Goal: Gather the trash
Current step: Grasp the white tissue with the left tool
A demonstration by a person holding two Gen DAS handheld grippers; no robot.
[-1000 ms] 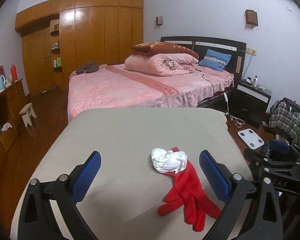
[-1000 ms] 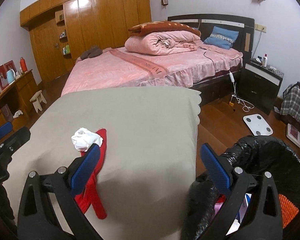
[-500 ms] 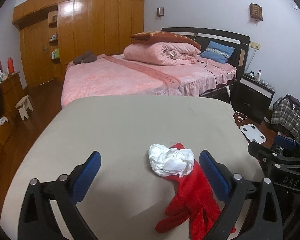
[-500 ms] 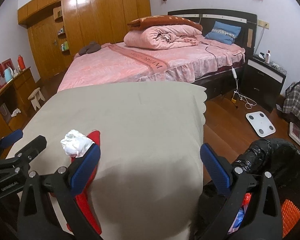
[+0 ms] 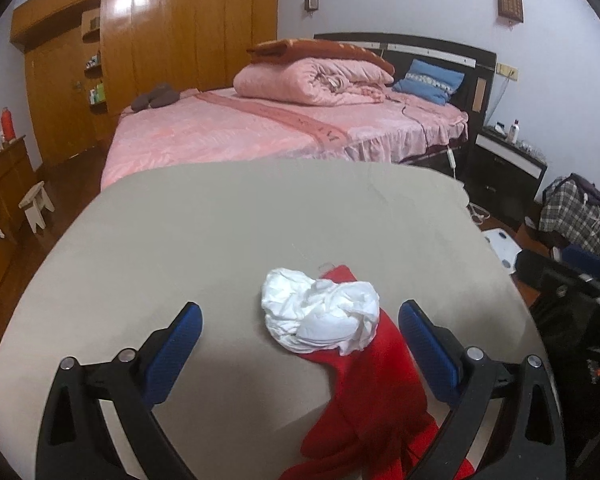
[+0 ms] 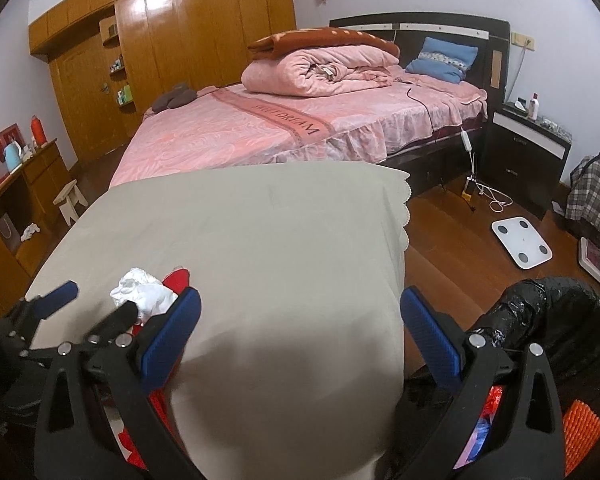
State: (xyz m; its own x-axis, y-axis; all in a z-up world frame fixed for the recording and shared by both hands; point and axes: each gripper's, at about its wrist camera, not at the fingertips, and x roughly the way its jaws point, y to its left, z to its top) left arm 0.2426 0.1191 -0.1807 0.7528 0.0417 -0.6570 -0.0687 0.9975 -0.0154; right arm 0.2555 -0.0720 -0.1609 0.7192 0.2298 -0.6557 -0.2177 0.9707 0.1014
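Your left gripper [image 5: 300,336] has crept closer, jaws wide apart around the crumpled tissue [image 5: 320,316] lying on the red glove [image 5: 372,392]. Right gripper [image 6: 300,332] hangs open too. Next: pinch tissue only, not glove.

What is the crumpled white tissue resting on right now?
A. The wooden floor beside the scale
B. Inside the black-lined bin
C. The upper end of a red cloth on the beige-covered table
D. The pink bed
C. The crumpled white tissue lies on the upper end of the red cloth, on the beige table cover, ahead of the left gripper, whose jaws stand open.
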